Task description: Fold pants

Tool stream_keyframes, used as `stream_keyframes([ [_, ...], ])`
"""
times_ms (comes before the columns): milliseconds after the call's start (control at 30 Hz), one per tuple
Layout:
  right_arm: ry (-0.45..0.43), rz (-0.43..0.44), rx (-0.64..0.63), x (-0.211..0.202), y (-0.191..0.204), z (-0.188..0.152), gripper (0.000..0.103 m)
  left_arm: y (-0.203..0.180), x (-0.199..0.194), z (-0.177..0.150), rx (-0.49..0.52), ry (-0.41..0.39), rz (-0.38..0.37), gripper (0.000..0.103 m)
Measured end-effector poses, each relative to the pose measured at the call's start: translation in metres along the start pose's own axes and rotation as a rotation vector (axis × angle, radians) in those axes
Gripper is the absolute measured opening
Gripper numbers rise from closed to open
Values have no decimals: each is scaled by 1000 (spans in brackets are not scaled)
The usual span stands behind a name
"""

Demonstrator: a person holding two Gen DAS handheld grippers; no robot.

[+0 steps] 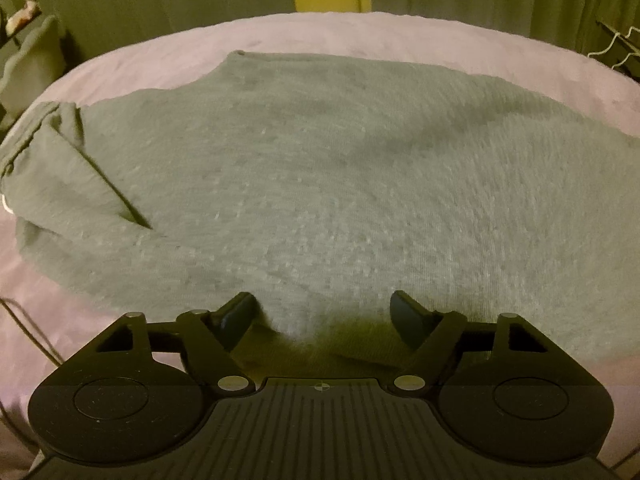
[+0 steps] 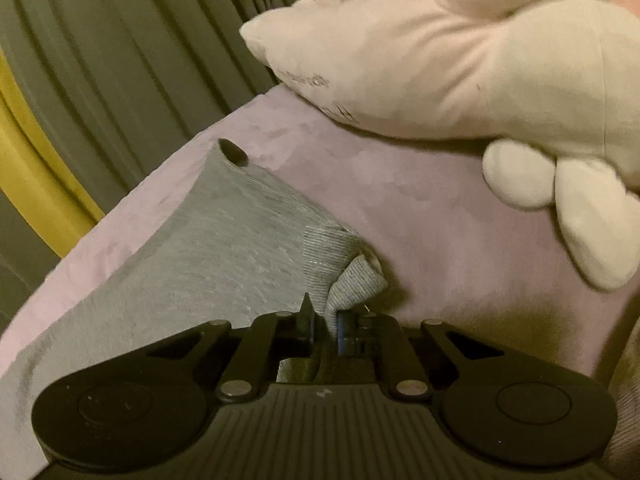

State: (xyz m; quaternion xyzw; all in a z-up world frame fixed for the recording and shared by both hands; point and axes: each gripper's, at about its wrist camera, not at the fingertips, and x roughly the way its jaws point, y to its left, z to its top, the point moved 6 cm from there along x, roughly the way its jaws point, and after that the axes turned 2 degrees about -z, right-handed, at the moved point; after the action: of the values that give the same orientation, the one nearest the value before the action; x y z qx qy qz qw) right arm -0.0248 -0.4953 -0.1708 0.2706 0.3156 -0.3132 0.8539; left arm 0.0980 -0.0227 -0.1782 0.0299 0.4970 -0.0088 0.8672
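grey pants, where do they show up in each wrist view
Left wrist view: the grey pants fill the middle, spread flat on the bed, one edge between the open left hand-held gripper.
Right wrist view: they run from lower left to centre, a bunched corner pinched in the right hand-held gripper.
Shared landmark: the pink bed cover.

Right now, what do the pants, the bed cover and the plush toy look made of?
Pants: grey heathered knit, probably cotton jersey; fine ribbing shows at the bunched edge pinched in the right tongs.
Bed cover: lilac, matte, short-napped like velour or microfibre; mottled brush marks suggest pile.
Plush toy: pale pink soft fleece, stuffed; rounded limbs, smooth low sheen.
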Motion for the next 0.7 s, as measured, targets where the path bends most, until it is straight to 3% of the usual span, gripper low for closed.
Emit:
stream_keyframes([
  [200,-97,-39,-243,-32,55,12,9,27,-34,13,-49,-81,-11,80],
  [333,-196,41,-565,-61,154,-3,9,53,-64,27,-78,-171,3,85],
  [433,-210,167,-855,-75,238,-57,9,77,-81,34,-106,-234,44,88],
  [533,-147,315,-1104,-81,297,-137,9,103,-86,35,-108,-265,113,88],
  [633,-59,407,-1260,-80,318,-209,9,123,-80,33,-118,-254,162,88],
  [700,-35,440,-1319,-82,318,-238,15,128,-76,29,-132,-235,140,88],
])
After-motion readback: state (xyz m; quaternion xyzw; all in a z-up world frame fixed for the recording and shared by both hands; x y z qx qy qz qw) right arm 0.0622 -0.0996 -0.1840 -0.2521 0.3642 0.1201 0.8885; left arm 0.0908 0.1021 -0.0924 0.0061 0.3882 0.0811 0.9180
